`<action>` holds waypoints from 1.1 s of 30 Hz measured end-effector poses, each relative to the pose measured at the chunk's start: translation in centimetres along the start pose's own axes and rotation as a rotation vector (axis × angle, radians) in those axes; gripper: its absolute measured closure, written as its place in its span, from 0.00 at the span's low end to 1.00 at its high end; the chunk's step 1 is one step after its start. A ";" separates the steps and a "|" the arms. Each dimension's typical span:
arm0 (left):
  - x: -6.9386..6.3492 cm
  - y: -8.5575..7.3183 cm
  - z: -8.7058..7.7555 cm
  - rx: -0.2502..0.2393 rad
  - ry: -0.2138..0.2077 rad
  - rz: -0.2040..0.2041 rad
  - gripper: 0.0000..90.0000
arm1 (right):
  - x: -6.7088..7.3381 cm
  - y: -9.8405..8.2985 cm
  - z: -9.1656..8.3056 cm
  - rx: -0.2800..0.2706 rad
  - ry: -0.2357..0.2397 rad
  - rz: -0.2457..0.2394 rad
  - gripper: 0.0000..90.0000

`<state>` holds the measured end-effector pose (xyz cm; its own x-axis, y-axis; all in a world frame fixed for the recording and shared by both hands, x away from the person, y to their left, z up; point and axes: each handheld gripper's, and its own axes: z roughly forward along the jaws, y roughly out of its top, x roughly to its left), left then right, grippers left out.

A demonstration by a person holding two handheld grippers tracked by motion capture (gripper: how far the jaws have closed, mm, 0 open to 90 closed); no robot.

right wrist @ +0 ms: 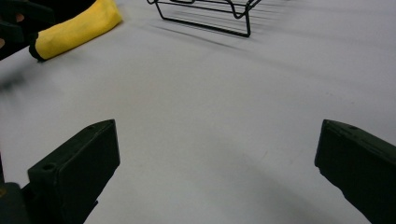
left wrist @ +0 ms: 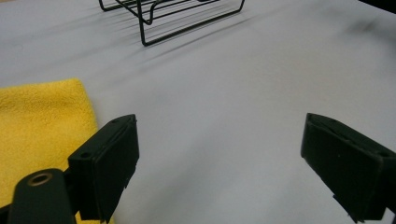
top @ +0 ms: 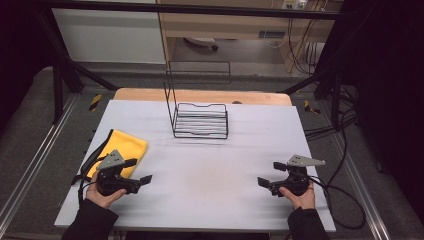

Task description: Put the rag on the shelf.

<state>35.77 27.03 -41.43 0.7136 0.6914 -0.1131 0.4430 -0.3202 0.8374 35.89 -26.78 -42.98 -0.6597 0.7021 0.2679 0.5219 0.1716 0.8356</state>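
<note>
The person sits at the near edge of the table, a gripper in each hand. The left gripper rests near the left edge, its jaws spread wide with nothing between them; the right gripper sits near the right edge, jaws likewise spread on bare tabletop. Both point inward, toward each other, well apart.

The cloth, yellow and folded, lies at the left, just beside the left gripper and on its far side, close to the table's left edge. The rack, black wire, stands at the far middle, short of the wooden strip along the far edge.

Between the two grippers and out to the rack the grey surface lies open, with broad room across the middle.

The high view gives the table's edges, the frame rails either side and the cables trailing off the right. The left gripper view puts the cloth right against its left jaw and a corner of the rack far off. The right gripper view catches the cloth as a roll at far left, with the left gripper dark beside it.
</note>
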 end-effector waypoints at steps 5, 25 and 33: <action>0.0 0.1 -0.1 -0.002 -0.001 -0.003 0.13 | 0.0 0.0 0.0 0.004 0.002 -0.004 0.01; 1.1 2.7 1.3 0.101 0.166 -0.034 0.24 | 0.0 0.0 0.1 0.028 -0.021 -0.016 0.01; 2.9 2.5 2.6 0.184 0.229 -0.042 0.40 | -0.1 0.0 0.2 0.032 -0.025 -0.020 0.01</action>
<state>40.37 26.54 -41.07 0.5606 0.8281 -0.0047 0.5757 -0.3857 0.7210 36.01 -26.71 -43.08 -0.6571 0.7150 0.2389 0.5260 0.2079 0.8247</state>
